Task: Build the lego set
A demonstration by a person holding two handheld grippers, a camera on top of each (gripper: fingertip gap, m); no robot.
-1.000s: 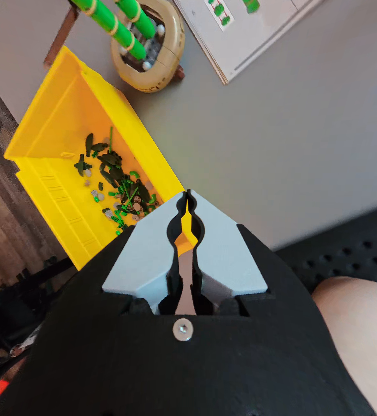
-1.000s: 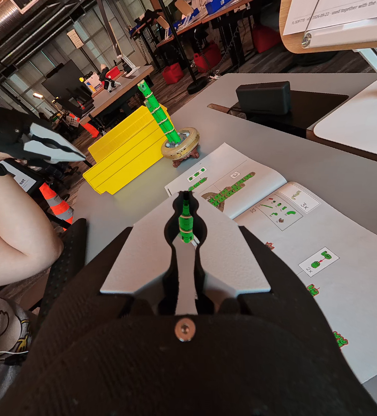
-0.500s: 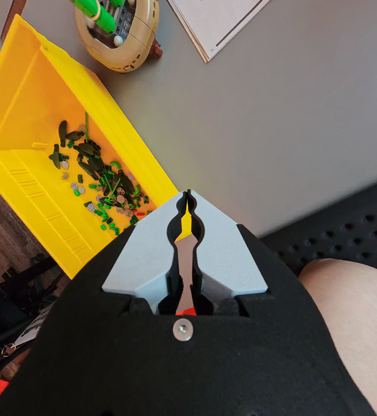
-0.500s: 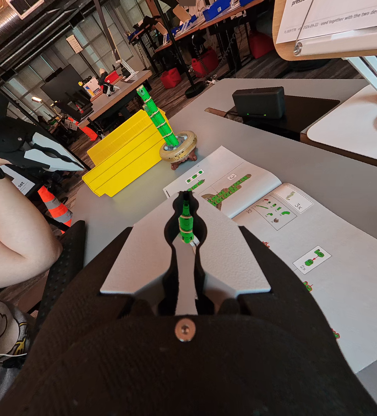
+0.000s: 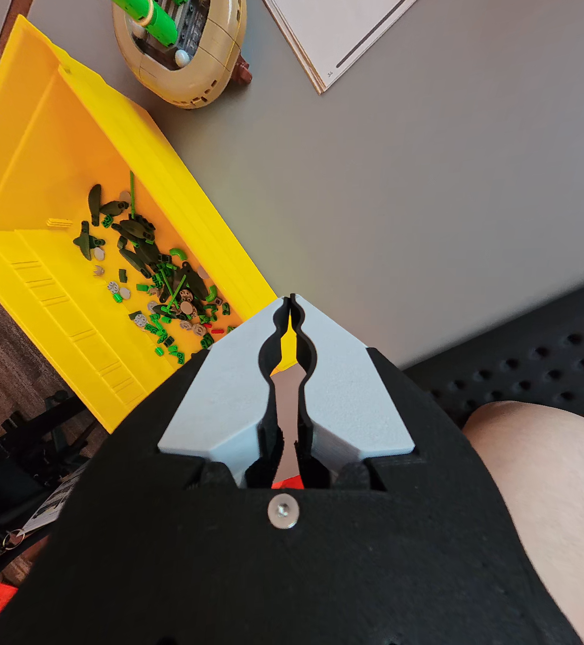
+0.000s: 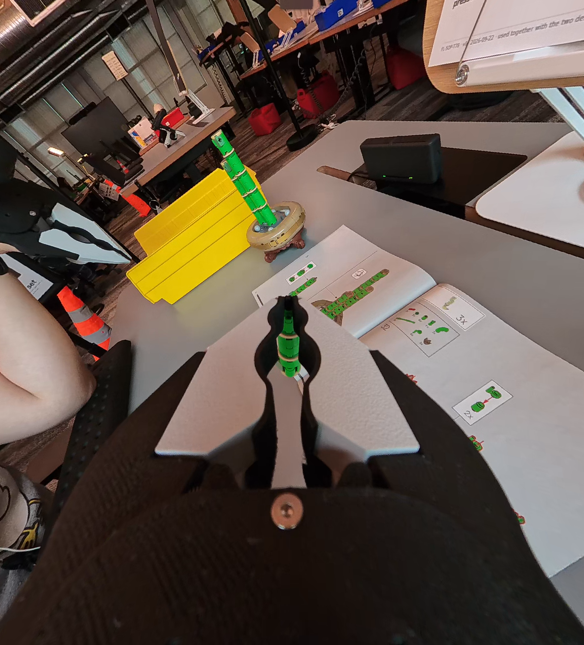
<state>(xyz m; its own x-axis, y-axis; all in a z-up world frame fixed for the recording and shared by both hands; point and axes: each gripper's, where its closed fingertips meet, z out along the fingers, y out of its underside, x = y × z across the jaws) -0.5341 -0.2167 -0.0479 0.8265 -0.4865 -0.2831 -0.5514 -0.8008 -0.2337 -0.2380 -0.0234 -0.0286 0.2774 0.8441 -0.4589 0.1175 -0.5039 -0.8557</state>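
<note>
My left gripper (image 5: 290, 297) is shut and empty, held above the near corner of a yellow bin (image 5: 49, 146). Several small green, dark green and grey lego pieces (image 5: 158, 275) lie in the bin. The tan round pot of the lego model (image 5: 186, 52) with green bamboo stalks (image 5: 147, 17) stands beyond the bin. My right gripper (image 6: 287, 298) is shut on a short green bamboo segment (image 6: 287, 343) above the open instruction booklet (image 6: 458, 366). The model (image 6: 266, 223), the bin (image 6: 193, 237) and the left gripper (image 6: 74, 241) also show in the right wrist view.
A black box (image 6: 400, 158) sits at the table's far side beside a white stand base (image 6: 545, 206). A black perforated chair (image 5: 535, 352) and a person's arm (image 6: 18, 349) are at the table's near edge. An orange cone (image 6: 84, 317) stands on the floor. My hands' fingertips stand some 35 centimetres from each other. My left gripper's tips are some 20 centimetres from the lego model (image 5: 186, 52).
My left gripper has moved forward and lower toward the bin, so the bin and pot sit closer. The right gripper has held nearly still with the green segment.
</note>
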